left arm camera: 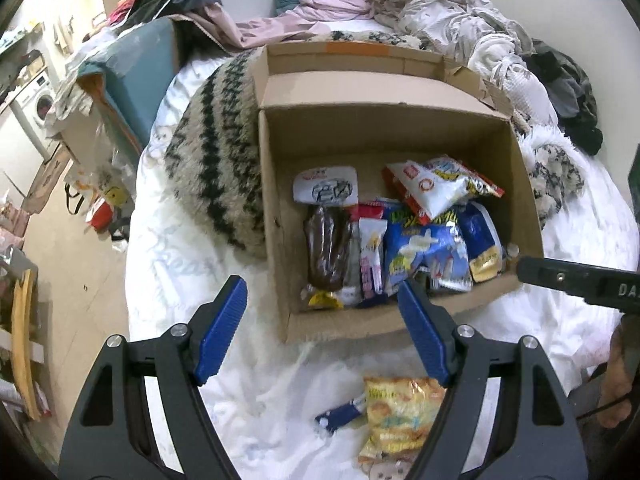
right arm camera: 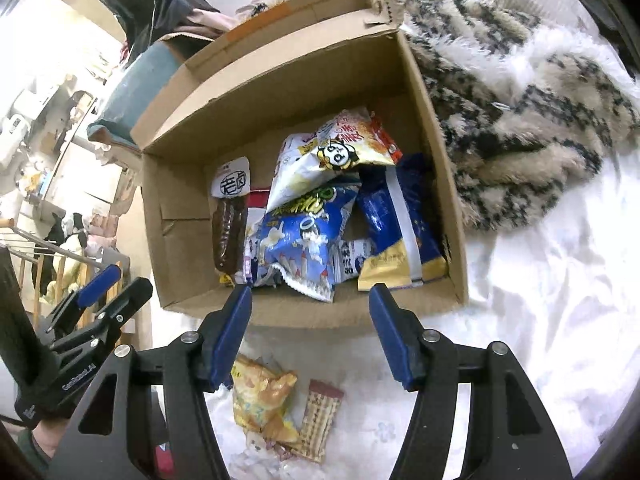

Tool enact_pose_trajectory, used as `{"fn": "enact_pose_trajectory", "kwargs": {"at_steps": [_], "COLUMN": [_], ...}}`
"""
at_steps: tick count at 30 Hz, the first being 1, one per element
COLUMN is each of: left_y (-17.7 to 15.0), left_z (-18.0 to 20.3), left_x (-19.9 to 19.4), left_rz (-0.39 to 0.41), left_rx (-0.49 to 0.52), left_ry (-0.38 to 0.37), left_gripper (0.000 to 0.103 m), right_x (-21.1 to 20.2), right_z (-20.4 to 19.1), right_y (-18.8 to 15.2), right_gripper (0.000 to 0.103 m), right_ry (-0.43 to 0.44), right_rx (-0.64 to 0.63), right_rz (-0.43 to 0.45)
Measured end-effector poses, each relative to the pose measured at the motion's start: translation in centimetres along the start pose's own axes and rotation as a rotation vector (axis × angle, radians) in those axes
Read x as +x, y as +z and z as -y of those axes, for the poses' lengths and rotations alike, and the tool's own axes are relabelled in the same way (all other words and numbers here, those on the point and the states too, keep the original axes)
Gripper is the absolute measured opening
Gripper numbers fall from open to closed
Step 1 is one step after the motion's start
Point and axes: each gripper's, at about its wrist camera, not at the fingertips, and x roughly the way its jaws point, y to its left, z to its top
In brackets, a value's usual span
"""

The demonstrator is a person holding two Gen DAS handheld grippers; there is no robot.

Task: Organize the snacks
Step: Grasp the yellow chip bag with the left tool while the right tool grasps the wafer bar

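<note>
Nearest my lenses are the tools themselves. My left gripper [left arm camera: 322, 304] stands with its blue pads [left arm camera: 218, 330] spread wide and nothing between them, poised over the white bedsheet [left arm camera: 172, 248] just short of the near wall of the cardboard box [left arm camera: 344, 320]. My right gripper [right arm camera: 310, 308] is likewise spread and holds nothing, its tips at the box's near wall.

Loose items on the sheet, outside the box and on its near side: a yellow snack bag [right arm camera: 260, 400]; touching it, a tan wafer-pattern packet [right arm camera: 322, 420] with a reddish end; a small blue wrapper [left arm camera: 340, 418] beside the yellow bag, seen in the left view only.

Contents of the box, all lying flat or overlapping: a long dark-brown vacuum pack [right arm camera: 229, 236] with a white label at its far end, against the left side; a blue puffed-snack bag [right arm camera: 304, 236] in the middle; a white bag with red-orange trim [right arm camera: 332, 148] resting on top of the blue one toward the far side; a navy and gold pouch [right arm camera: 400, 232] against the right wall. Smaller pink and white wrappers [left arm camera: 370, 256] lie between the brown pack and the blue bag; their printing is too small to read.

The box's far flaps are open. It sits on the sheet, with a striped fuzzy blanket [right arm camera: 520, 120] against its right and far sides. Crumpled clothing [left arm camera: 420, 4] is heaped beyond.
</note>
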Motion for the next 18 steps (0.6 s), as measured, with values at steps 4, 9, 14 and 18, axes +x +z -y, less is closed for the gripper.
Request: {"fn": "enact_pose_trajectory", "kwargs": {"at_steps": [4,9,14,18], "left_y": [-1.3,-2.6,-4.0,-5.0], "left_z": [-0.3,-0.1,0.2,0.5], "left_x": [-0.5,-1.3,-1.8,-1.8], "left_rz": [-0.015,-0.015,-0.033,-0.051], "left_rx": [-0.026,-0.043,-0.053,-0.063], "left_ry": [-0.008,-0.011,-0.028,-0.057], "left_gripper": [0.075,0.075,0.085,0.09], "right_x": [-0.2,-0.9,-1.8,-2.4], "right_z": [-0.7,-0.8,-0.5,-0.5], "right_y": [-1.1,-2.6,-4.4,-6.1], "right_gripper": [0.064,0.066,0.068,0.077], "right_ry": [-0.007,-0.014,0.002,0.0], "right_rx": [0.014,0.022,0.048,0.066], "right_rz": [0.006,0.011,0.016,0.027]}}
